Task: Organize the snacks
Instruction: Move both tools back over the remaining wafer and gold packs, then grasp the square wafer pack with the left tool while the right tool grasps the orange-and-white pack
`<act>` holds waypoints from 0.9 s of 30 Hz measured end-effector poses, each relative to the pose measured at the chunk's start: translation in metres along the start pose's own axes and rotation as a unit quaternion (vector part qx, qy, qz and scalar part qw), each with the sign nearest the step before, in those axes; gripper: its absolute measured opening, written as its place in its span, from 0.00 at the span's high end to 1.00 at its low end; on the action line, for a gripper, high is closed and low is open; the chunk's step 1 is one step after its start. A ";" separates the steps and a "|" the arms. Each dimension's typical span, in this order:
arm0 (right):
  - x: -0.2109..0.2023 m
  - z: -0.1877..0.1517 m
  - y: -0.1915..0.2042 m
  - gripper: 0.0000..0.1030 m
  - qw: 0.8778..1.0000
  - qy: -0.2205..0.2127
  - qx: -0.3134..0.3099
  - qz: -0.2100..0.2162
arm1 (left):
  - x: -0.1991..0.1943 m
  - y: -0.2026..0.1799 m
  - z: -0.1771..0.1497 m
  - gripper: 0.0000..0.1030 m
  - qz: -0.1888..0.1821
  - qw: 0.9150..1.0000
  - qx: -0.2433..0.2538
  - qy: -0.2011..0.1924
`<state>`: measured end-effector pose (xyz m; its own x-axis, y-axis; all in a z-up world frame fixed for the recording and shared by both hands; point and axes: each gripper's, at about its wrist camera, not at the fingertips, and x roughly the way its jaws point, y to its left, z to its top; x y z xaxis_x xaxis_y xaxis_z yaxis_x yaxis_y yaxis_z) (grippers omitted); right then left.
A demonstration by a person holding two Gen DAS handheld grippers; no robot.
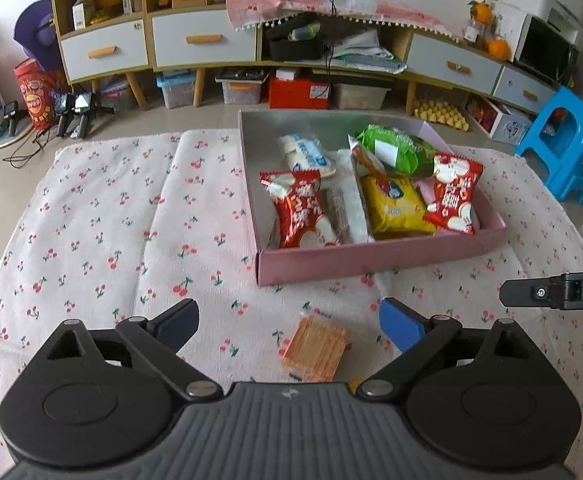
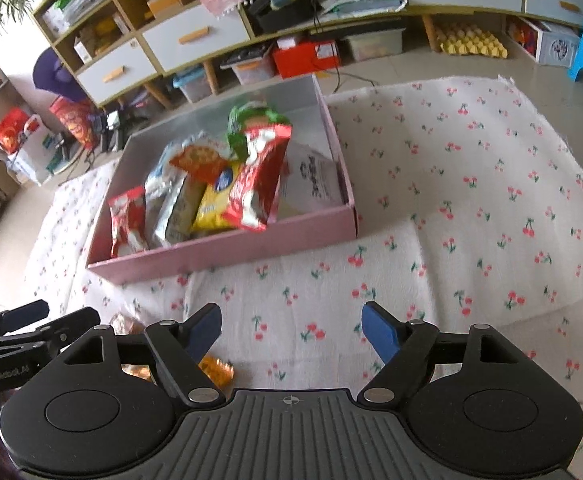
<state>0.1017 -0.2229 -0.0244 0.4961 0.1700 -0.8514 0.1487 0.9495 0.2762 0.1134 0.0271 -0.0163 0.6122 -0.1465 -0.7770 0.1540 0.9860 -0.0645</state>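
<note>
A small orange cracker pack (image 1: 315, 350) lies flat on the cherry cloth (image 1: 103, 240), outside the box. It sits between the two fingers of the left gripper (image 1: 289, 322). The jaws are wide apart and do not touch the pack. In the right wrist view only a corner of this pack (image 2: 217, 370) peeks out from behind the right gripper's own finger.

The right gripper (image 2: 291, 330) is also spread apart, with nothing between its fingers, just cloth. Its tip (image 1: 547, 290) pokes in at the right edge of the left wrist view, close to the box's near corner. Nothing lies on the cloth between the cracker pack and the box.

Just past the pack stands the pink box (image 1: 371, 258) with no lid on it. It is full of snacks. A red bag (image 1: 299, 210) lies at the left, with a white and blue pack (image 1: 307, 152) behind it. Next comes a long silvery pack (image 1: 345, 208), then a yellow bag (image 1: 395, 208). Another red bag (image 1: 453, 196) leans at the right, and a green bag (image 1: 395, 146) sits at the back.

Beyond the cloth is the floor. A long shelf with white drawers (image 1: 195, 40) runs along the wall. Storage bins and a red box (image 1: 297, 92) are tucked under it. A blue stool (image 1: 567, 144) stands at the right.
</note>
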 end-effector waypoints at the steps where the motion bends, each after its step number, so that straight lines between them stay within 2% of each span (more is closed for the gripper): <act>1: 0.000 -0.002 0.000 0.23 1.000 0.004 0.002 0.001 | 0.000 0.002 -0.002 0.06 -0.002 1.000 0.000 0.003; 5: 0.008 -0.011 0.004 0.23 0.999 0.037 0.009 -0.001 | 0.007 0.004 -0.009 0.08 -0.012 1.000 0.003 0.023; 8: 0.013 -0.016 0.009 0.23 0.998 0.057 0.007 -0.005 | 0.012 0.003 -0.012 0.16 -0.018 0.999 0.009 0.037; 16: 0.018 -0.022 0.018 0.23 0.997 0.082 0.018 0.005 | 0.024 0.000 -0.016 0.49 -0.033 0.997 0.014 0.066; 23: 0.026 -0.025 0.027 0.23 0.994 0.103 0.030 0.013 | 0.024 0.001 -0.016 0.57 -0.032 0.997 0.017 0.064; 24: 0.027 -0.025 0.029 0.23 0.994 0.105 0.031 0.014 | 0.024 0.001 -0.015 0.67 -0.030 0.997 0.017 0.063; 27: 0.030 -0.025 0.037 0.23 0.994 0.108 0.033 0.016 | 0.023 0.003 -0.014 0.67 -0.022 0.997 0.010 0.067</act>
<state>0.1003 -0.1767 -0.0507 0.3083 0.2587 -0.9154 0.1949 0.9247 0.3270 0.1167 0.0277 -0.0431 0.4962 -0.1771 -0.8499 0.1956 0.9766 -0.0893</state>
